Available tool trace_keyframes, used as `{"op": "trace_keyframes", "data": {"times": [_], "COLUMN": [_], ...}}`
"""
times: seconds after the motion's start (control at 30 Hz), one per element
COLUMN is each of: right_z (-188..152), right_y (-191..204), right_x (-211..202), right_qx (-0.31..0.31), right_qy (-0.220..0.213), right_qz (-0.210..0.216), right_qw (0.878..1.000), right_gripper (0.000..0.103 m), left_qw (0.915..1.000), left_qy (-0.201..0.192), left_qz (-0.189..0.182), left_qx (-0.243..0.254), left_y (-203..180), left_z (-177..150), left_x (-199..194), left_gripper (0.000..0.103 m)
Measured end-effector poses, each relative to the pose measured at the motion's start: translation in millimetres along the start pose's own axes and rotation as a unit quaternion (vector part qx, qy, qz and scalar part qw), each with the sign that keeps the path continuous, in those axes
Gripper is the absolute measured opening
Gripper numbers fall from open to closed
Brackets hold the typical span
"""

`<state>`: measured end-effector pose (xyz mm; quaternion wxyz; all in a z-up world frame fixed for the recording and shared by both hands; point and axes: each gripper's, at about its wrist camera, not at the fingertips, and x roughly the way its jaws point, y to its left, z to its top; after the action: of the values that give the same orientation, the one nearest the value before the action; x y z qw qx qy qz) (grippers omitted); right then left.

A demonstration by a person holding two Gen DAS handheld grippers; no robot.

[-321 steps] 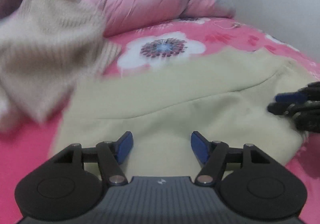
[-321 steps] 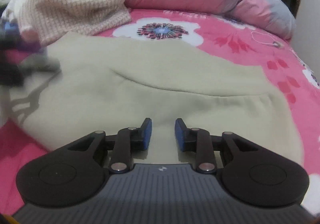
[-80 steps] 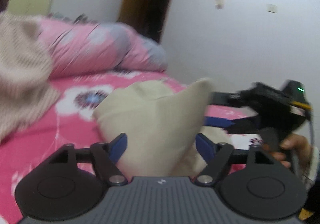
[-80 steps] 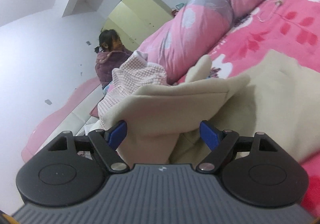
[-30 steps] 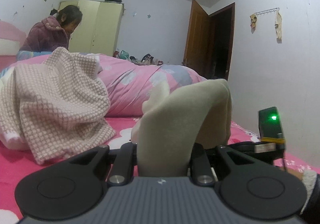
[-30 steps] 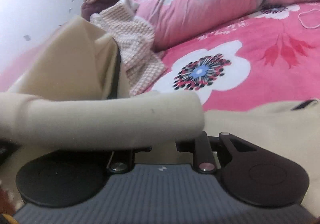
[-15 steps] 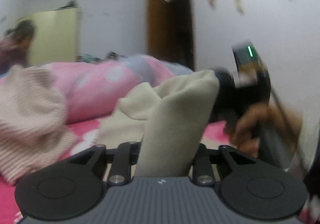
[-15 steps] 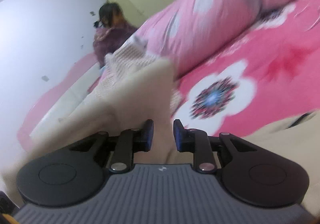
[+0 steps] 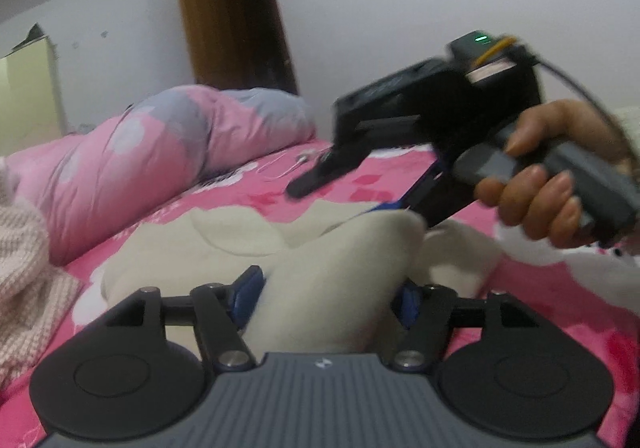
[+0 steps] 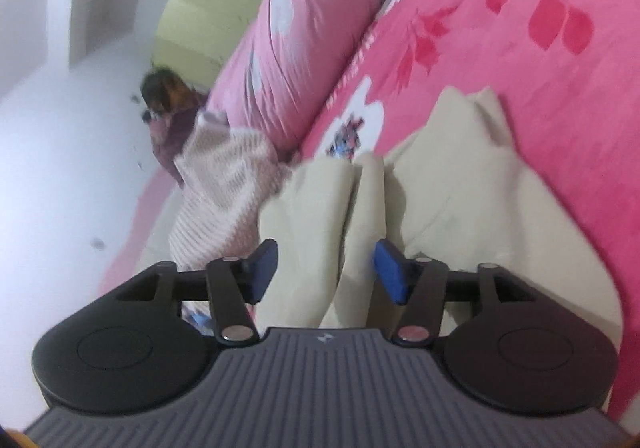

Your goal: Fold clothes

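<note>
A cream garment (image 9: 240, 232) lies bunched on the pink flowered bedspread (image 9: 560, 304). One thick fold of it rises between the blue pads of my left gripper (image 9: 328, 298), whose jaws are opening and slackening around the cloth. In the right wrist view, two upright folds of the cream garment (image 10: 460, 208) stand between the pads of my right gripper (image 10: 326, 272). Those jaws are opening too, and the cloth sits loose in the gap. The left wrist view shows the right gripper (image 9: 348, 198) tilted above the garment's far side, carried by a hand (image 9: 540, 176).
A pink-and-white knit sweater (image 9: 20, 268) is heaped at the left, next to a rolled pink and grey quilt (image 9: 160, 152). A thin white cable (image 9: 288, 168) lies on the bedspread beyond the garment. A person (image 10: 168, 108) sits at the far end of the bed. Behind is a brown door (image 9: 236, 32).
Both pairs of jaws have spread apart from a tight pinch on the cream cloth. The lifted fold has come down toward the bed, and both views have rolled.
</note>
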<state>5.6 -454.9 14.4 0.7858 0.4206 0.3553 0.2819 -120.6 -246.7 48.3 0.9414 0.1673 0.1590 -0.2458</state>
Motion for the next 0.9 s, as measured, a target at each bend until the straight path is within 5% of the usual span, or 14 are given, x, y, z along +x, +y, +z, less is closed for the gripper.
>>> {"op": "trace_keyframes", "data": {"times": [0.2,0.37,0.47,0.53,0.63,0.7,0.8,0.9], "right_z": [-9,-10,-13,-16,-24,-29,-31,-27], "right_y": [23,35,49,55,64,72,91,110], "right_x": [-8,10,24,35,46,46,36,18], "right_qx": [-0.033,-0.040,-0.064,-0.077,-0.105,-0.126,-0.161,-0.187], "right_qy": [0.021,0.051,0.061,0.069,0.069,0.061,0.037,0.013], "right_qz": [-0.046,-0.058,-0.065,-0.078,-0.104,-0.111,-0.105,-0.087], "right_qw": [0.998,0.996,0.994,0.992,0.987,0.984,0.981,0.978], "right_gripper": [0.062,0.065,0.065,0.065,0.053,0.028,0.023,0.020], "left_qw": [0.9985,0.9922,0.9821,0.9724,0.9494,0.9352,0.9345,0.9458], "left_qy": [-0.053,-0.067,-0.010,0.028,0.085,0.103,0.100,0.089], "left_qz": [-0.011,0.037,0.064,0.041,0.004,-0.017,-0.036,-0.049], "left_qx": [-0.001,-0.098,-0.177,-0.228,-0.302,-0.338,-0.340,-0.308], "left_y": [21,72,107,120,139,147,147,137], "left_z": [-6,-19,-32,-44,-62,-71,-65,-41], "left_x": [-54,-91,-85,-70,-46,-36,-31,-30], "left_gripper": [0.083,0.083,0.081,0.074,0.073,0.072,0.065,0.064]}}
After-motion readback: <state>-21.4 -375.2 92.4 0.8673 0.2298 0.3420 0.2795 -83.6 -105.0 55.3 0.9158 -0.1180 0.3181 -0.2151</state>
